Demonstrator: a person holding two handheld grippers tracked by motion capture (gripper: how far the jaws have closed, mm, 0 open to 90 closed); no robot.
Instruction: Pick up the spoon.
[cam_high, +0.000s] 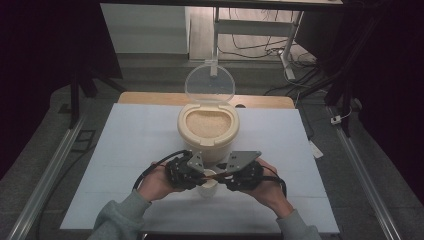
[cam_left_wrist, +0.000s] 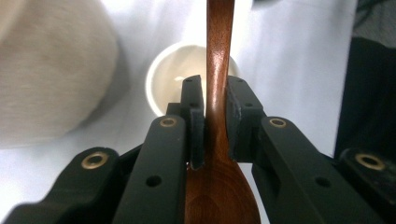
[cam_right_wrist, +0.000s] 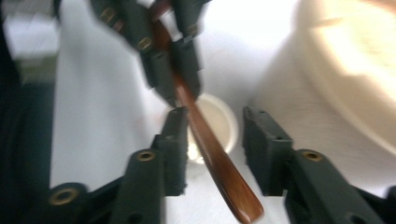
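Currently: left tongs (cam_left_wrist: 215, 116) clenched on spoon (cam_left_wrist: 217, 70), its handle running lengthwise between released right tongs (cam_right_wrist: 212, 149), cup (cam_right_wrist: 215, 126) just beyond both.

White tabletop (cam_high: 130, 150), desk frame behind (cables on floor)

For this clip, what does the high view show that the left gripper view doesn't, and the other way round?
The high view alone shows the rice container's open clear lid, the rice inside, both hands and the right gripper. The left gripper view alone shows the left gripper clamped on the wooden spoon's neck, bowl end toward the camera. Both show the small white cup beside the container on the white table.
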